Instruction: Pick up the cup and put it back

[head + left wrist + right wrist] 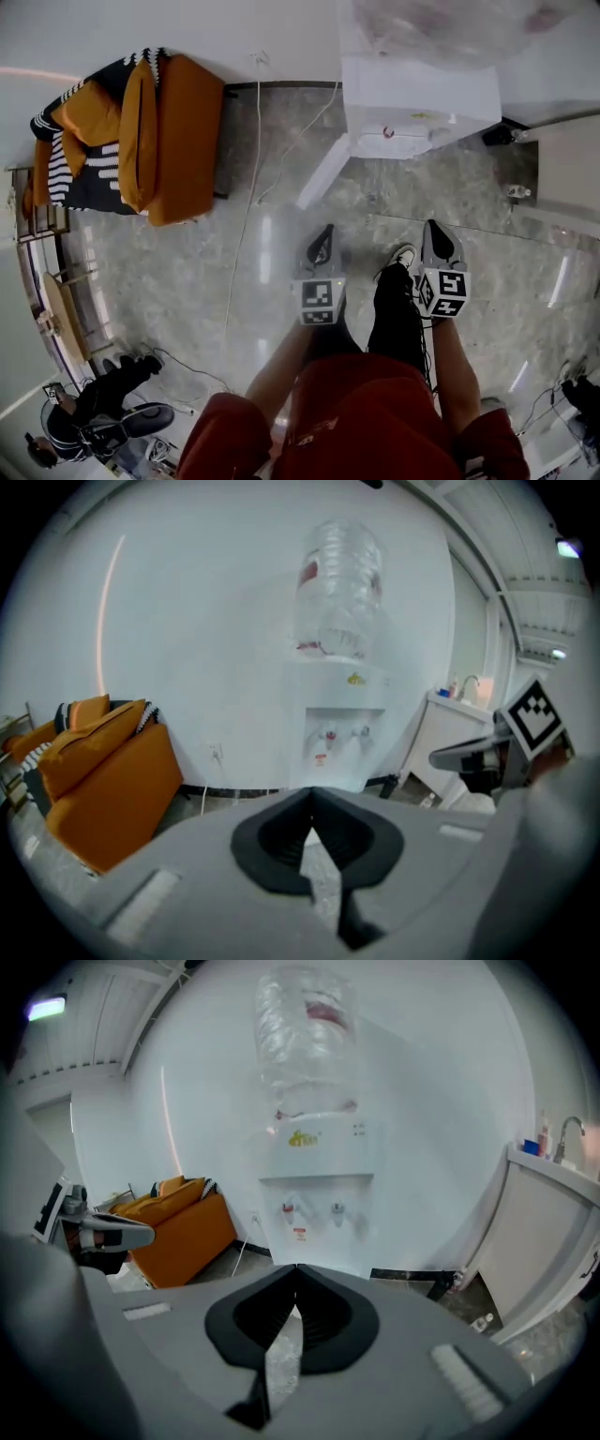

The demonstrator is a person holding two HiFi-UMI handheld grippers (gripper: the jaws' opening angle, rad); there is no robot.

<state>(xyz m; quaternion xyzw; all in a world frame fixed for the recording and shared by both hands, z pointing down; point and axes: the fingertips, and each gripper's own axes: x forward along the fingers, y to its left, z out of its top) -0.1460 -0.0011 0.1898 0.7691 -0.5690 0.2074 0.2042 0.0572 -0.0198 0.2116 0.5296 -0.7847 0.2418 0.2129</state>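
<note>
Your left gripper [322,246] and right gripper [437,240] hang side by side above the grey stone floor [187,272], both aimed at the white water dispenser [412,103]. Each claw is pressed together at the tips with nothing pinched; only floor shows through the slit below them. The dispenser's upturned bottle [337,583] stands ahead, with an orange sofa [173,141] off to its left. You cannot tell from any view where the cup is

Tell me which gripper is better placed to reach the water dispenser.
Right, likely: in the head view the right gripper lines up with the water dispenser, while the left gripper sits off to its left. Both are shut and empty.
</note>
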